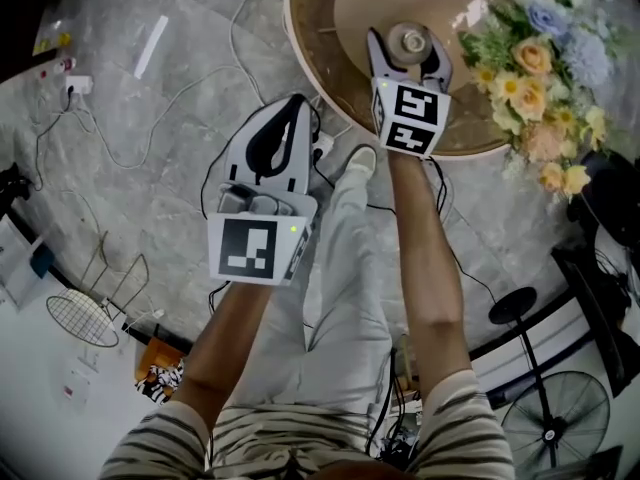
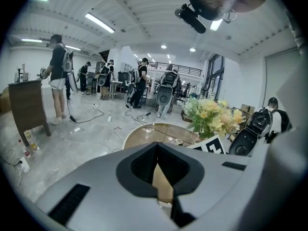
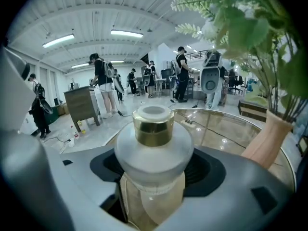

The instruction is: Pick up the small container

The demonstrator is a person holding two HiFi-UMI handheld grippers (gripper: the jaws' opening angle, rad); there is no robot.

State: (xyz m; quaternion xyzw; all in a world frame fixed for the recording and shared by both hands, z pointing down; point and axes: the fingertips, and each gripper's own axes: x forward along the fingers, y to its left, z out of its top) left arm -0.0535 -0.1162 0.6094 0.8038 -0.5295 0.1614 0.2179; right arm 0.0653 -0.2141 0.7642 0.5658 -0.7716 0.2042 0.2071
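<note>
Gripping with its 2 jaws clamped on the frosted body, the right gripper [image 1: 408, 56] holds the small container [image 3: 154, 148] over the round table [image 1: 300, 48]; whether its base is clear cannot be told. Left gripper [image 1: 298, 108]: jaws together, empty, above the floor. Probably glass: stiff, smooth, breakable, fairly light; best held below the gold collar [image 3: 153, 129]. Contents unseen. A vase [image 3: 269, 134] nearby holds flowers [image 1: 540, 58].

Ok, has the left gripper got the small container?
No, the small container sits clamped between the jaws of the right gripper, while the left gripper is shut on nothing.
</note>
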